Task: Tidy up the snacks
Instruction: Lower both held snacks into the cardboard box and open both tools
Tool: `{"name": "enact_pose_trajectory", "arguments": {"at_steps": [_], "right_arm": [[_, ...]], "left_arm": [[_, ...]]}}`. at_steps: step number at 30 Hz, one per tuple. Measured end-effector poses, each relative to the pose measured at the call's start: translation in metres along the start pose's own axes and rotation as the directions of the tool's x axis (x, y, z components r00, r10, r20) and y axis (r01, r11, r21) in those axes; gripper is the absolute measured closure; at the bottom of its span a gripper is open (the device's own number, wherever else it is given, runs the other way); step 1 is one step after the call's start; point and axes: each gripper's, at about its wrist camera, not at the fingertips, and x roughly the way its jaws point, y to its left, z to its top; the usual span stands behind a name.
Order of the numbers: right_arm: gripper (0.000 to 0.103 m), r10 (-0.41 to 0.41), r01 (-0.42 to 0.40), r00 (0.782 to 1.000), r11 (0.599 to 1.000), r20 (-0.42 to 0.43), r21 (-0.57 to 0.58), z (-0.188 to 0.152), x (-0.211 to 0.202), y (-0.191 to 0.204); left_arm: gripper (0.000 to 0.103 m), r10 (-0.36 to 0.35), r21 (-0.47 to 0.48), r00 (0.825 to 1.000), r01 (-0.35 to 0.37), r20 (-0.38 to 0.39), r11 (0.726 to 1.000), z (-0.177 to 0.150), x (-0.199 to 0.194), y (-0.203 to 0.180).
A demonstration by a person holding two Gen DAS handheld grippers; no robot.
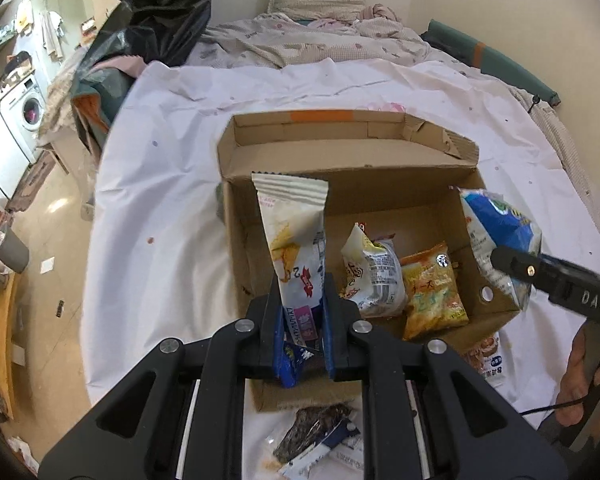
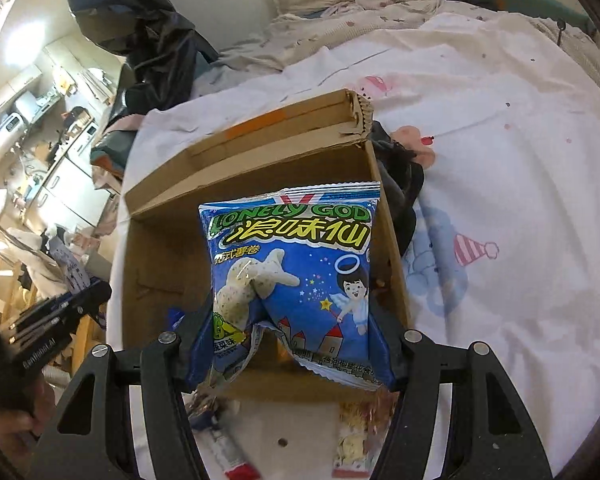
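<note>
Left wrist view showed the left gripper [image 1: 302,316] clamped on a white wafer packet [image 1: 296,240] at frame centre, above the cardboard box [image 1: 340,168]. Right gripper [image 2: 288,344], half-spread, pinched a puffy blue chip bag [image 2: 292,276] over the box; its slick, air-filled skin could slip free and miss.

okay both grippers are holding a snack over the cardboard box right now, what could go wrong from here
1. The left gripper pinches the long white packet only at its bottom end, so it could tip or slip out.
2. The right gripper squeezes the puffy blue bag near the box's right wall; a release there might drop it outside the cardboard box.
3. Two snacks already lie inside and may be crushed.
</note>
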Motion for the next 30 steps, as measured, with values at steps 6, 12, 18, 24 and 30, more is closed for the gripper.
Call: {"name": "enact_pose_trajectory", "arguments": {"at_steps": [6,12,18,24,30], "right_arm": [[0.038,-0.064,0.063,0.998,0.996,-0.010,-0.067,0.010,0.025,0.005],[0.036,-0.056,0.056,0.998,0.997,-0.005,-0.056,0.018,0.028,0.011],[0.012,-0.020,0.020,1.000,1.000,0.000,0.019,0.022,0.035,0.006],[0.012,-0.006,0.006,1.000,1.000,-0.006,0.017,0.022,0.033,0.007],[0.012,-0.008,0.008,1.000,1.000,-0.017,0.022,0.021,0.035,0.005]], "left_arm": [[0.090,-0.033,0.021,0.999,0.033,-0.011,0.999,-0.001,0.024,-0.002],[0.090,-0.045,0.005,0.999,0.045,-0.019,0.999,0.005,0.031,0.000],[0.080,-0.086,-0.033,0.995,0.084,-0.059,0.996,0.008,0.038,0.004],[0.024,-0.094,-0.078,0.995,0.091,-0.045,0.993,0.007,0.033,0.008],[0.024,-0.099,-0.081,0.994,0.095,-0.050,0.992,0.007,0.032,0.008]]}}
